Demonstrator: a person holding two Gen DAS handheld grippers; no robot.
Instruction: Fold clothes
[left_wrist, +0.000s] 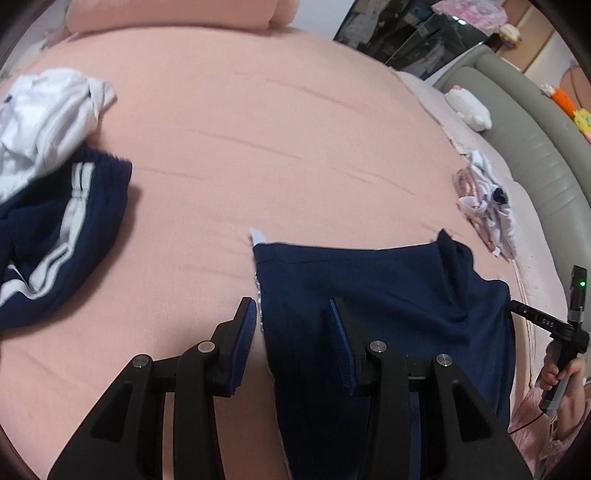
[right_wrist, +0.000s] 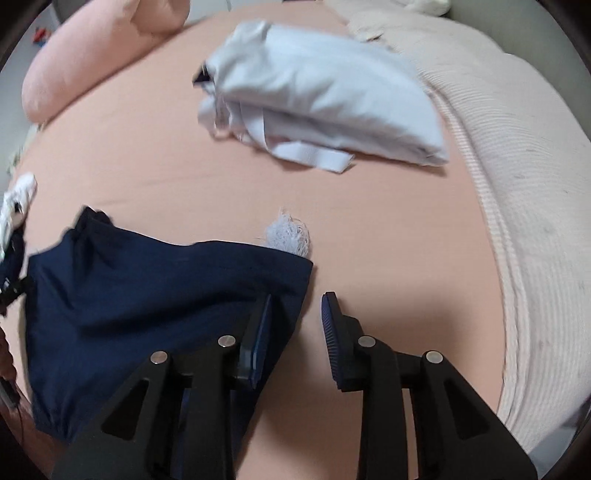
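A navy garment (left_wrist: 388, 317) lies flat on the pink bed sheet (left_wrist: 258, 147), with a bit of white mesh lining (right_wrist: 291, 232) poking out at its far corner. My left gripper (left_wrist: 293, 314) is open, hovering over the garment's left edge, which runs between the two fingers. My right gripper (right_wrist: 297, 314) is open as well, straddling the opposite edge of the navy garment (right_wrist: 147, 306); its left finger is over the cloth and its right finger over bare sheet. A hand (left_wrist: 561, 373) holding the right gripper's handle shows at the far right of the left wrist view.
A crumpled white garment (left_wrist: 48, 118) and navy striped trousers (left_wrist: 62, 229) are heaped at the left. A folded white garment (right_wrist: 325, 99) lies further up the bed. A small pink-white clothes pile (left_wrist: 484, 206), a pink pillow (right_wrist: 92, 55), a cream blanket (right_wrist: 524, 192) and a grey headboard (left_wrist: 539, 147) border the sheet.
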